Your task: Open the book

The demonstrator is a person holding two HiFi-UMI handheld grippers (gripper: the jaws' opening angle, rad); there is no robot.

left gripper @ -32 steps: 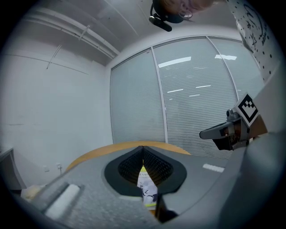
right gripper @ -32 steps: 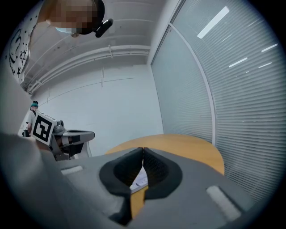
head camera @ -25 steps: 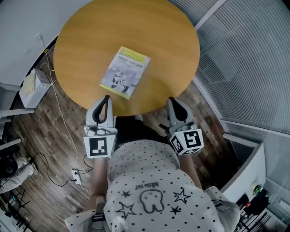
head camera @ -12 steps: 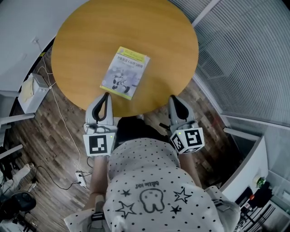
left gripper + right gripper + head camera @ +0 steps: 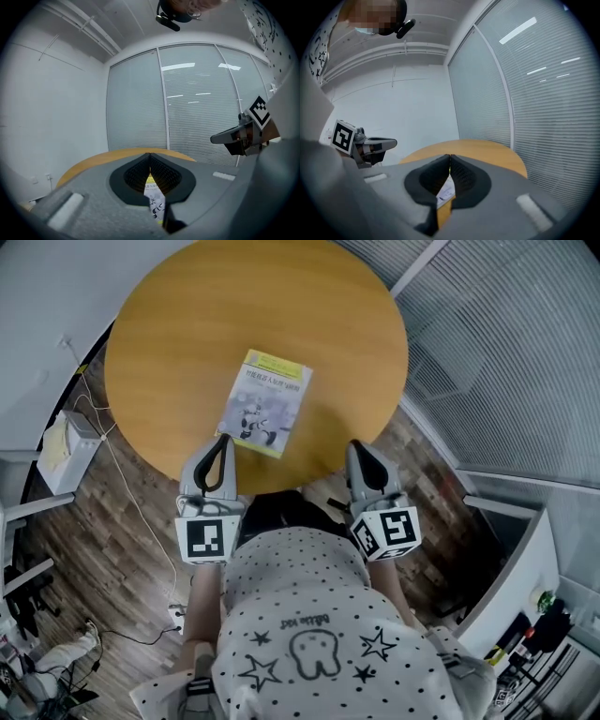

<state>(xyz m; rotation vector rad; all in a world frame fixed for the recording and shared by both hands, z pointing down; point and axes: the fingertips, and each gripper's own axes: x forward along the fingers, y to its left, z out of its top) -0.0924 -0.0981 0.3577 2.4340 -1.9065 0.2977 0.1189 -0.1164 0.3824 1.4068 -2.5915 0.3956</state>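
Round wooden table [image 5: 178, 324] below a dotted shirt [image 5: 309, 615]. On table, toward near edge: closed book [image 5: 265, 402], flat, cover up. At near edge, left gripper [image 5: 220, 442], jaws pressed together on nothing, tip just beside book's near left corner. Further right, apart from book, right gripper [image 5: 357, 447], likewise closed and empty.

Left gripper [image 5: 221, 442] and right gripper [image 5: 360, 448] point forward side by side, jaws together.

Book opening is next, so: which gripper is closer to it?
The left gripper, its tips nearly at the book; the right gripper sits farther off to the side.
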